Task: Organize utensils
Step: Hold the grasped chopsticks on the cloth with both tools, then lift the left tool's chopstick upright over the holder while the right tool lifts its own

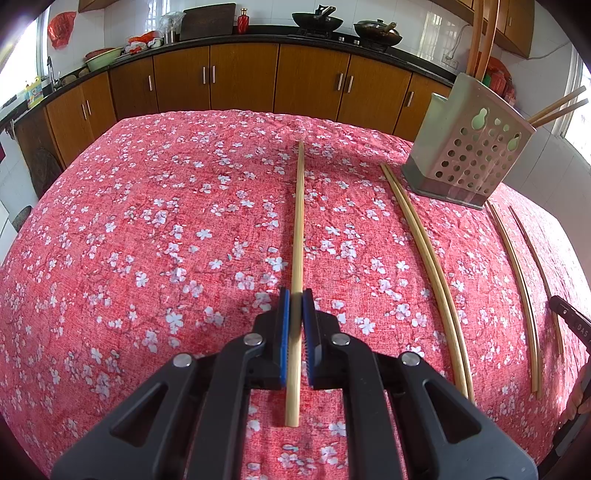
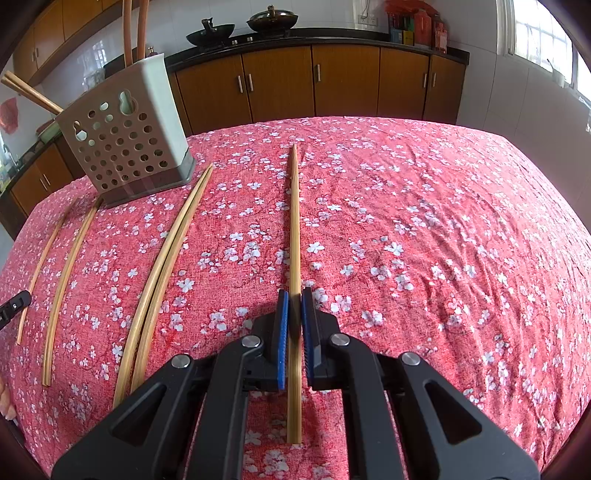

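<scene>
In the left wrist view my left gripper [image 1: 295,297] is shut on a pale bamboo chopstick [image 1: 299,229] that points away over the table. In the right wrist view my right gripper [image 2: 294,295] is shut on another chopstick [image 2: 294,229] the same way. A perforated grey utensil holder [image 1: 469,155] stands at the far right of the left view and at the far left of the right view [image 2: 125,147], with chopsticks standing in it. A chopstick pair [image 1: 428,258] and two single chopsticks [image 1: 517,280] lie on the cloth between my grippers; the pair also shows in the right view [image 2: 162,266].
A red floral tablecloth [image 1: 147,240] covers the table. Wooden kitchen cabinets [image 1: 240,77] and a counter with woks [image 1: 317,22] run behind it. The tip of my other gripper shows at the right edge [image 1: 569,317] and at the left edge [image 2: 14,302].
</scene>
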